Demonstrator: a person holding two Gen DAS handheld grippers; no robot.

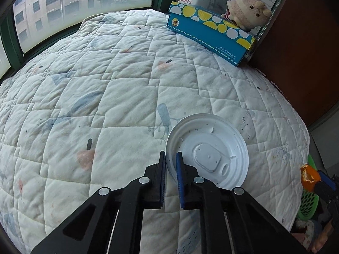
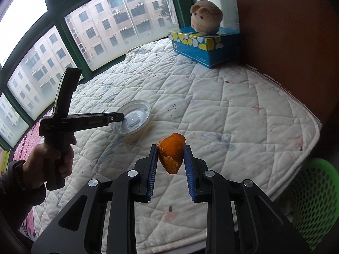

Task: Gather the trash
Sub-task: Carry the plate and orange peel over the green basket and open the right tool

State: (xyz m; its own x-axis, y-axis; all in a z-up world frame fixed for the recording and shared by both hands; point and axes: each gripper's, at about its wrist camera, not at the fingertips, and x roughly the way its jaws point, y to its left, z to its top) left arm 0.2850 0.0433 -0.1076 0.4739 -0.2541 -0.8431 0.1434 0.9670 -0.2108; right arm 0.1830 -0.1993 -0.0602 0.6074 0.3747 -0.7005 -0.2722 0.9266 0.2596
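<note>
Surface: quilted white mattress cover (image 2: 211, 110) on a bed beside green-framed windows (image 2: 70, 42).
Left gripper (image 1: 171, 158): clenched on the rim of a white plastic lid (image 1: 211, 150), which rests on the quilt; a hand (image 2: 53, 158) holds the gripper's handle.
Right gripper (image 2: 171, 148): grasping a piece of orange peel (image 2: 172, 154), held above the quilt.
Far corner: blue box (image 2: 203, 44) with a plush toy (image 2: 206, 19) on top.
Right edge: green mesh basket (image 2: 315, 201) beside the bed.
</note>
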